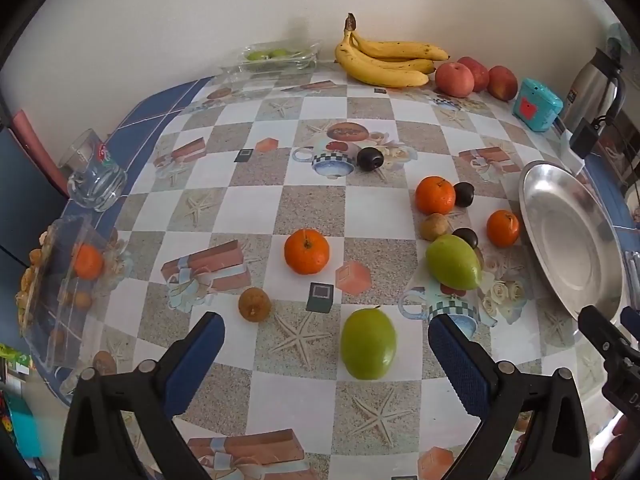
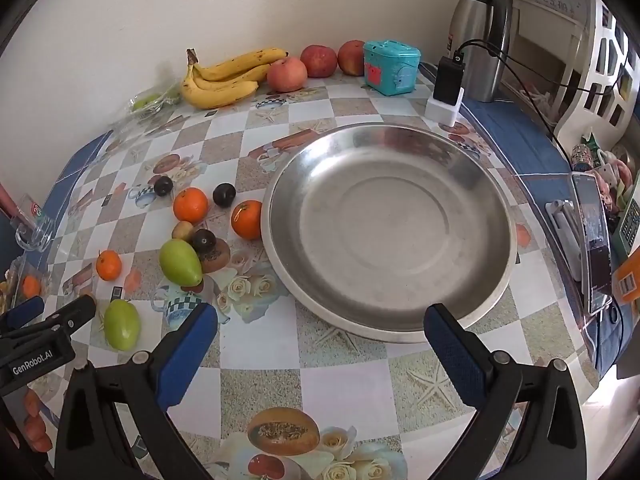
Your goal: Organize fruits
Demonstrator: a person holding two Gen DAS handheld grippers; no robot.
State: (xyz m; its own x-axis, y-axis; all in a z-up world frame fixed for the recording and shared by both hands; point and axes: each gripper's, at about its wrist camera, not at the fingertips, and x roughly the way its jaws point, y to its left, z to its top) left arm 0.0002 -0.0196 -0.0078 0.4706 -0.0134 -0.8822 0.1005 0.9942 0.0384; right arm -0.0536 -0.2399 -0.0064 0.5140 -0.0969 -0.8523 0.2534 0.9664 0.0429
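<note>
Loose fruit lies on the patterned tablecloth. My left gripper (image 1: 326, 334) is open, and a green mango (image 1: 368, 343) lies on the cloth just ahead between its blue fingers, untouched. Further off are a second green mango (image 1: 453, 261), a tangerine (image 1: 307, 251), two more tangerines (image 1: 435, 195), dark plums (image 1: 370, 159) and a small brown fruit (image 1: 254, 304). Bananas (image 1: 386, 62) and apples (image 1: 454, 79) rest by the wall. My right gripper (image 2: 320, 326) is open over the near rim of the bare steel plate (image 2: 390, 228). The mangoes (image 2: 180, 262) and tangerines (image 2: 190, 205) lie to its left.
A glass mug (image 1: 96, 174) and a clear plastic box (image 1: 56, 280) holding a tangerine sit at the left table edge. A teal tin (image 2: 391, 67), a charger (image 2: 448, 88), a steel thermos (image 2: 482, 36) and a phone on a stand (image 2: 592, 240) stand to the right.
</note>
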